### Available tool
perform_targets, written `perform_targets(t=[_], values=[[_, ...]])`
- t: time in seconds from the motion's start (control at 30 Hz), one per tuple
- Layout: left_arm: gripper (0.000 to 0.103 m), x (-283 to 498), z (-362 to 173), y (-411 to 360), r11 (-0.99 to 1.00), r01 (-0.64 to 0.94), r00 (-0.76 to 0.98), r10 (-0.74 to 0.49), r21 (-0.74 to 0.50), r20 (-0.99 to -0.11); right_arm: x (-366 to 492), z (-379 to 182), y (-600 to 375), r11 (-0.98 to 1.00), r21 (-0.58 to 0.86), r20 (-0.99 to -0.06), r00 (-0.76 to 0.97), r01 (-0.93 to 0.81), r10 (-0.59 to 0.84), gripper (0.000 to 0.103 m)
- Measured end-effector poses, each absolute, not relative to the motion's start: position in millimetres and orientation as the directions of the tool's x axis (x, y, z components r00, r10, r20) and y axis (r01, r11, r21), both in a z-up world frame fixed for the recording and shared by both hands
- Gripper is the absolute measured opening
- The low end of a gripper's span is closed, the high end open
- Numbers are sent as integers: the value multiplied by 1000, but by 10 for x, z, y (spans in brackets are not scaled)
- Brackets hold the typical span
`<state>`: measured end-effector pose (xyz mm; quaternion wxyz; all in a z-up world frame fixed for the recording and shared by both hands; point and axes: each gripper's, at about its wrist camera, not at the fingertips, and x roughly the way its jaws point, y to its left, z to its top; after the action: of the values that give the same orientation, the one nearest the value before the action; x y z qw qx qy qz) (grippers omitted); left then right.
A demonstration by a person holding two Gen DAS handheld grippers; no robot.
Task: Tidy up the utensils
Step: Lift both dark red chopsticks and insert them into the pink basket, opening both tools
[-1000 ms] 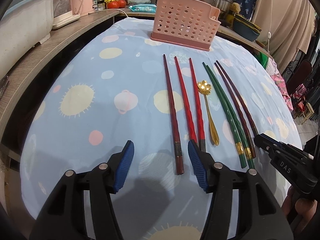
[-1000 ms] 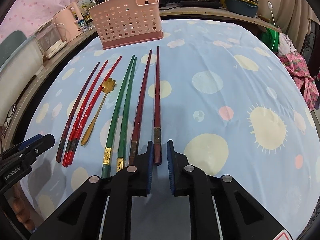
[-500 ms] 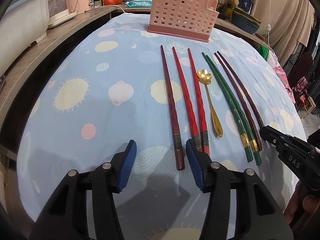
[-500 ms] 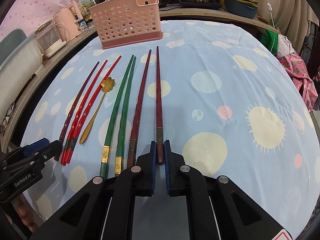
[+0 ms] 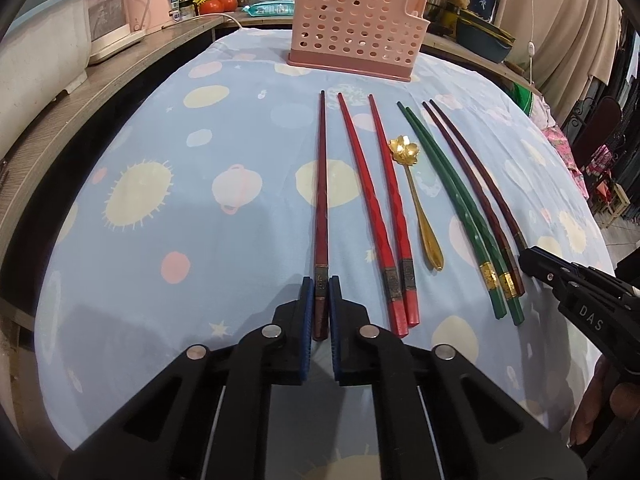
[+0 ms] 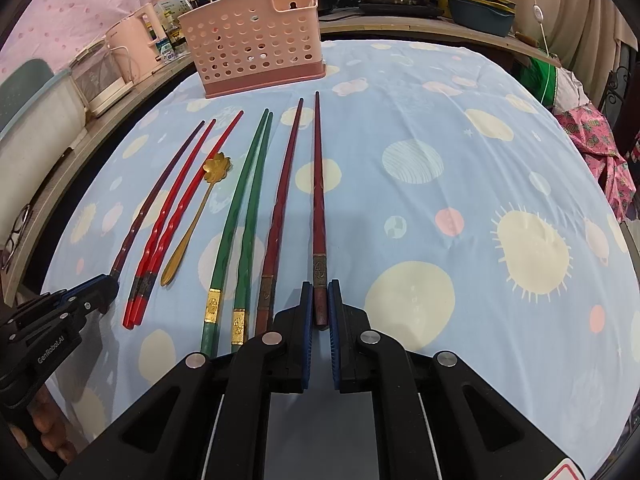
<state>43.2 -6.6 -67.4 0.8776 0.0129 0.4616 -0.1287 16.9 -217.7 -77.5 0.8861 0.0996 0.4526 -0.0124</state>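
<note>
The left gripper [image 5: 321, 300], wide apart half a second ago, is closing its jaws on the butt of the leftmost dark red chopstick [image 5: 321, 200]. The pads seem to touch it already. The gold flower spoon [image 5: 416, 200] lies untouched. The right gripper [image 6: 320, 304] stays clamped on the rightmost dark red chopstick [image 6: 319, 200]. Both sticks lie flat, short of the pink perforated holder [image 5: 352, 28], so a two-handed lift looks ready.

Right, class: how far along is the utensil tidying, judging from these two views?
Done: nothing; no utensil shows in the pink basket. In hand: the left gripper has its jaws closing on the leftmost chopstick, the right gripper is shut on the rightmost chopstick, both flat on the cloth. Left: those two, plus the gold spoon, green pair and the rest.
</note>
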Motion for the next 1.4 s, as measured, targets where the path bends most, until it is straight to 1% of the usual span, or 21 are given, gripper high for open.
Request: perform_targets(t=[0.2, 0.5, 1.07, 1.3, 1.4], values=[[7, 413, -585, -38, 966, 234, 546, -227, -113, -807, 118, -691, -2191, 977, 181, -796, 600, 111, 79, 7], [7, 406, -236, 58, 963, 225, 599, -255, -146, -759, 70, -374, -2269, 971, 209, -747, 660, 113, 84, 7], [7, 643, 680, 195, 958, 215, 735, -287, -191, -614, 195, 504, -2485, 967, 237, -590, 805, 95, 66, 7], [7, 859, 1023, 219, 954, 216, 772, -299, -209, -561, 361, 767, -2674, 941, 328, -536, 837, 87, 109, 7], [7, 941, 1158, 193, 955, 221, 790, -295, -199, -538, 429, 882, -2713, 940, 329, -514, 852, 87, 101, 7]])
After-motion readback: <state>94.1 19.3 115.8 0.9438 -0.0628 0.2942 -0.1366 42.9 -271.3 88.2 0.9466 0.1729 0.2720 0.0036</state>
